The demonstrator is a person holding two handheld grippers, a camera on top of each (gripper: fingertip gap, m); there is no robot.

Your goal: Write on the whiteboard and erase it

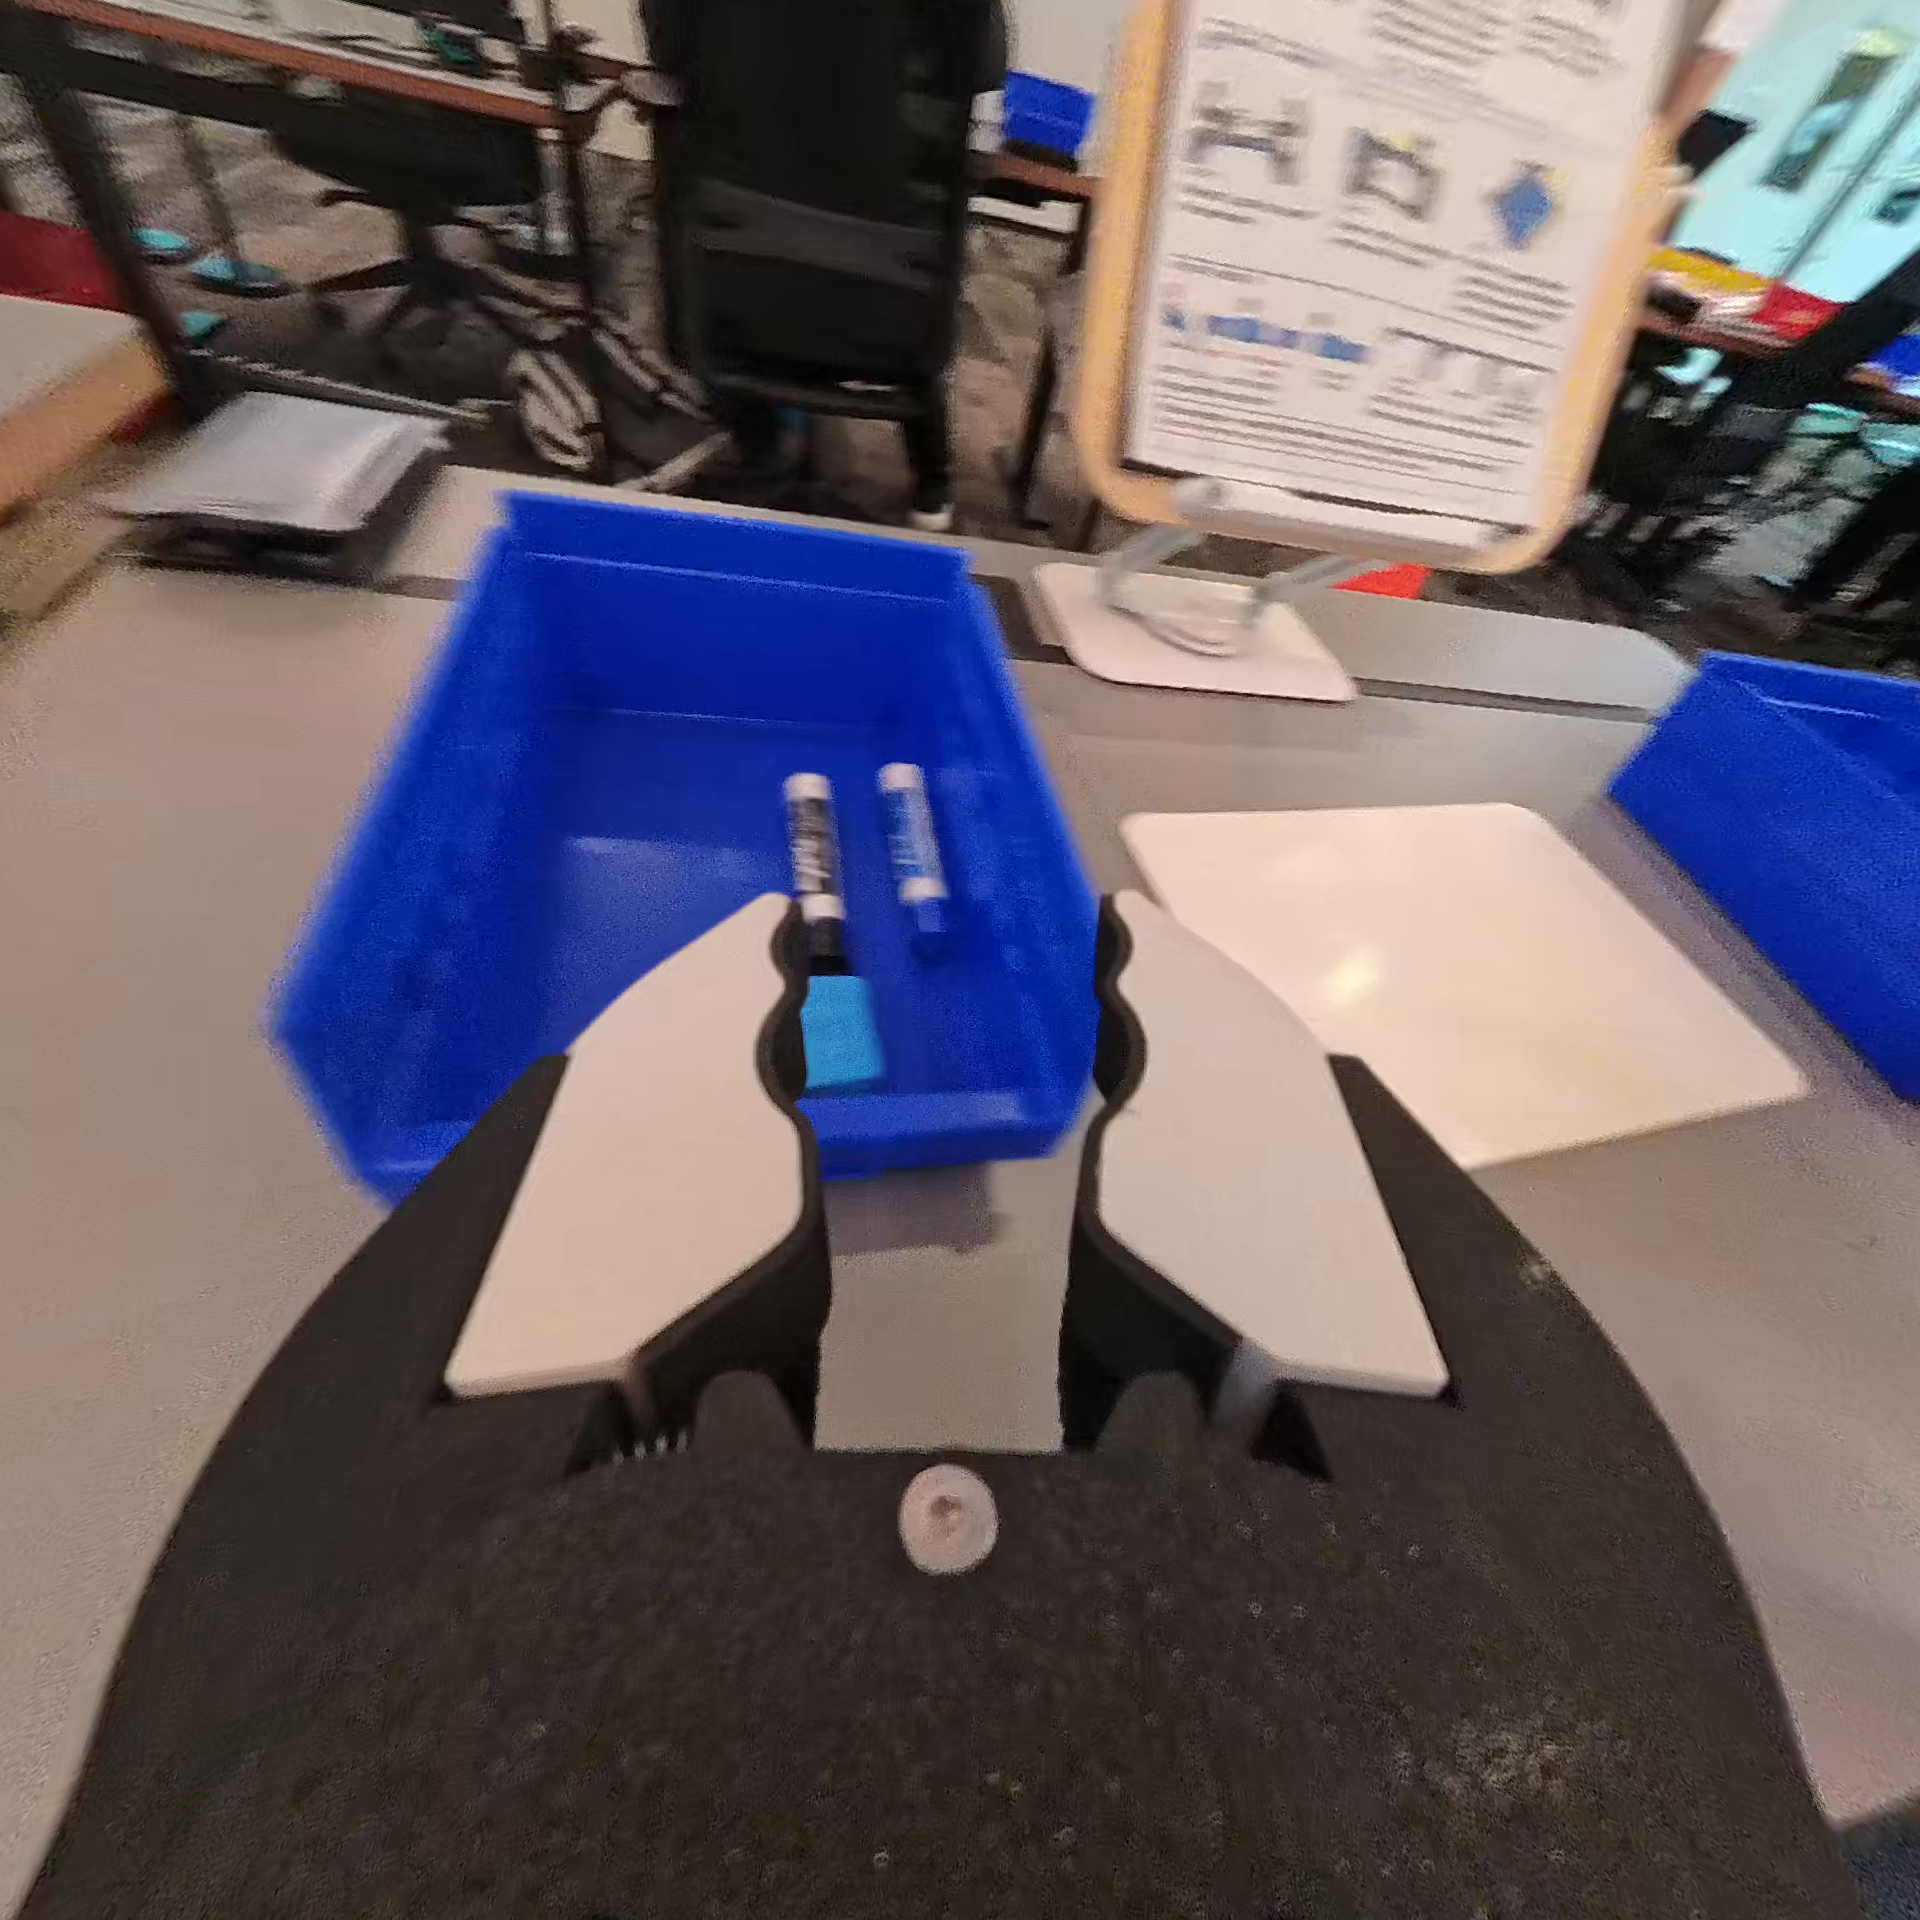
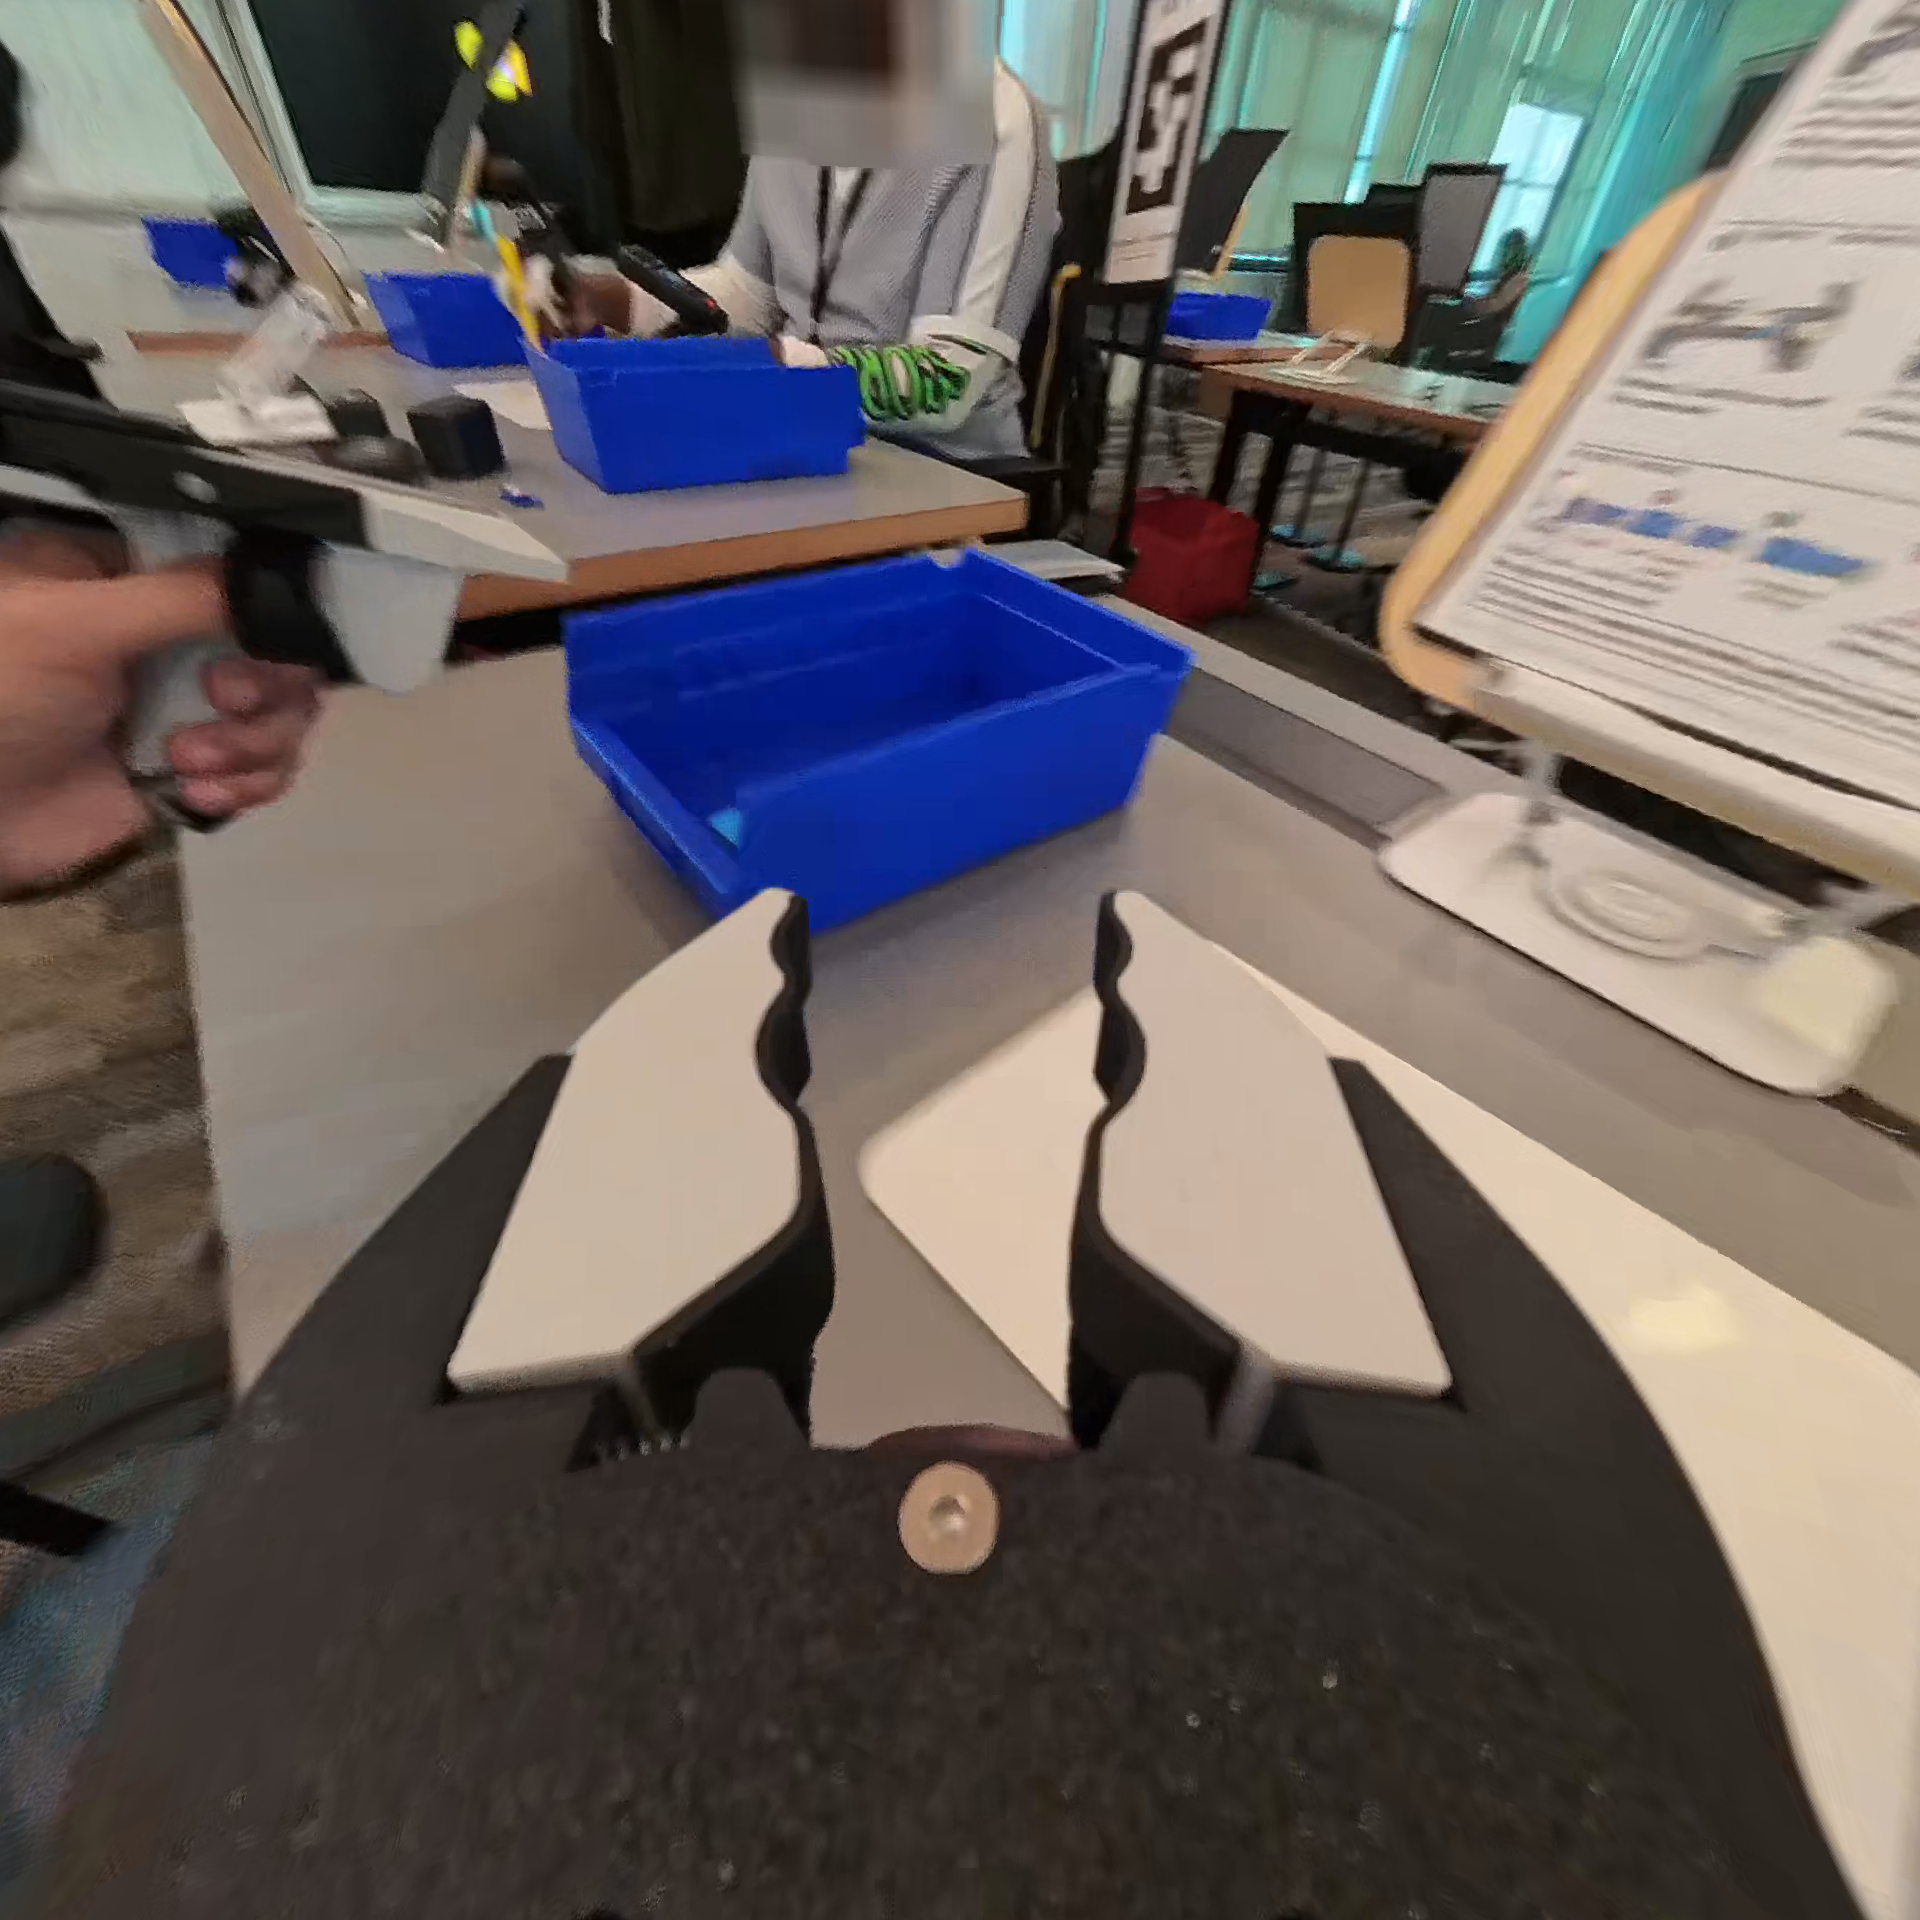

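Note:
A blank white whiteboard (image 1: 1455, 966) lies flat on the grey table, right of a blue bin (image 1: 644, 727). The bin holds a black marker (image 1: 812, 852), a blue marker (image 1: 912, 847) and a light blue eraser (image 1: 840, 1039). My left gripper (image 1: 948, 925) is open and empty, held above the bin's near edge. My right gripper (image 2: 951, 925) is open and empty, over the whiteboard's (image 2: 966, 1184) left corner, pointing at the bin (image 2: 883, 727). The left gripper (image 2: 457, 551) also shows at the left of the right wrist view, held by a hand.
A second blue bin (image 1: 1797, 831) stands at the right table edge. A wood-framed printed sheet on a white stand (image 1: 1351, 260) stands behind the whiteboard. A person (image 2: 894, 281) sits at another table with more blue bins (image 2: 696, 416). Chairs and desks stand beyond.

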